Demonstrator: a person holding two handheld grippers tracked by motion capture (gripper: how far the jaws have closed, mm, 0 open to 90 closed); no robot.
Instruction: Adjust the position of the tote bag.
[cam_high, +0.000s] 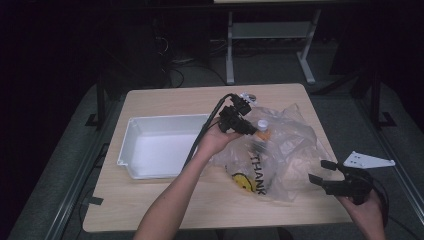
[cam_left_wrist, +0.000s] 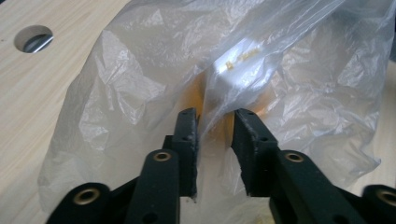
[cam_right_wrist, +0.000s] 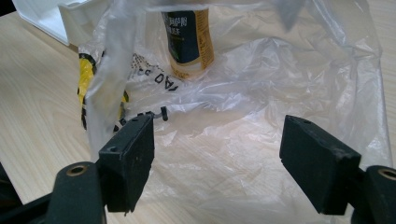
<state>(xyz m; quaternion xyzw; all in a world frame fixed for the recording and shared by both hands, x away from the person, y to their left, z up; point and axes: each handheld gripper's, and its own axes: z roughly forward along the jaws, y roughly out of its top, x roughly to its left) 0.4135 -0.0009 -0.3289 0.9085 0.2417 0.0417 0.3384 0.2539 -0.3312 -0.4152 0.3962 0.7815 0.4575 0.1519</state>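
On the wooden surface (cam_high: 165, 200) lies a crumpled clear plastic bag (cam_high: 280, 155), just right of a white tray (cam_high: 155, 145). Inside the bag stands a small bottle (cam_high: 262, 129) with a white cap and orange label. Over it the left gripper (cam_high: 252, 130) reaches in from the tray side, its jaws narrowed around the bottle's top with the bag film caught between; whether the pads press firmly I cannot tell. Near the surface's right edge, the right gripper (cam_high: 316, 171) hovers just beside the bag's lower corner, jaws spread wide with nothing between them, pointing towards the bottle through the film.
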